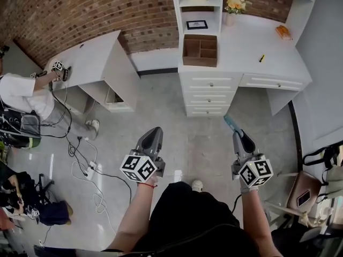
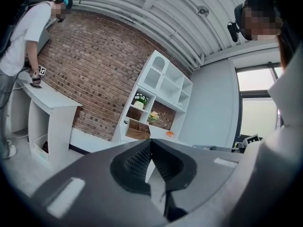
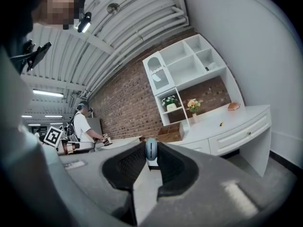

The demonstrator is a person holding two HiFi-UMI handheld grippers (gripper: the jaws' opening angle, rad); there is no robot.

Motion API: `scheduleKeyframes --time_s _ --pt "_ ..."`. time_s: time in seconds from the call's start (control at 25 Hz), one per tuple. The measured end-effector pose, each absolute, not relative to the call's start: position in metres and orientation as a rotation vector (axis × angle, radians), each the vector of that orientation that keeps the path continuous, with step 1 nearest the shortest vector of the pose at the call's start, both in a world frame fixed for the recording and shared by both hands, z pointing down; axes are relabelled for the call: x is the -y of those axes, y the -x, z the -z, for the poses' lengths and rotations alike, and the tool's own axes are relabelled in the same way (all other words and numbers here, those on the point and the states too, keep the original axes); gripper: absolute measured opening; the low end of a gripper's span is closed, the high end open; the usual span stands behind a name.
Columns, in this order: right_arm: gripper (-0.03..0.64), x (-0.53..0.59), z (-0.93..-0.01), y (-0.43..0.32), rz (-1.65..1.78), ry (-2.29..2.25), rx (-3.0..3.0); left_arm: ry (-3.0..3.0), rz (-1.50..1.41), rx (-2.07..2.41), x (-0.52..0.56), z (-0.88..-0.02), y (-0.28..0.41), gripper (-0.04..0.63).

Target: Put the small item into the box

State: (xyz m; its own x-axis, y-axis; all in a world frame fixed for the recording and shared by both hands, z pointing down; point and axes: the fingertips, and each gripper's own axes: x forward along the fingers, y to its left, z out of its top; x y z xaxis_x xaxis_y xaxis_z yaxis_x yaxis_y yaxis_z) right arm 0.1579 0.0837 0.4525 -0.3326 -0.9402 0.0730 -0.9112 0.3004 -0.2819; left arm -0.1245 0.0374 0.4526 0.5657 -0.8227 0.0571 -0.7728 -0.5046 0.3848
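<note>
I'm in a staged home study inside an industrial hall: a brick wall [image 1: 80, 9], a white desk [image 1: 252, 47] with drawers and flowered shelves [image 1: 214, 15], but a ribbed metal ceiling [image 3: 132, 32], floor cables [image 1: 75, 143], and another person [image 1: 24, 95] wired up.

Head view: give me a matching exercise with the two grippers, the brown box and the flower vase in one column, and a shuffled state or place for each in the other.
1. left gripper
2. right gripper
3. brown box
4. flower vase

A. clamped on a small blue item
B. on the white desk, below the shelves
C. jaws together, nothing between
D. on the desk, right of the shelves

Pairs: 1-C, 2-A, 3-B, 4-D
</note>
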Motion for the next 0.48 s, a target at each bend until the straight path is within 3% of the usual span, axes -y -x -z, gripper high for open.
scheduleKeyframes --time_s 0.48 --pt "0.069 -0.063 -0.469 -0.162 0.475 1.752 -2.427 -2.408 0.161 1.305 -0.023 -0.464 0.124 0.002"
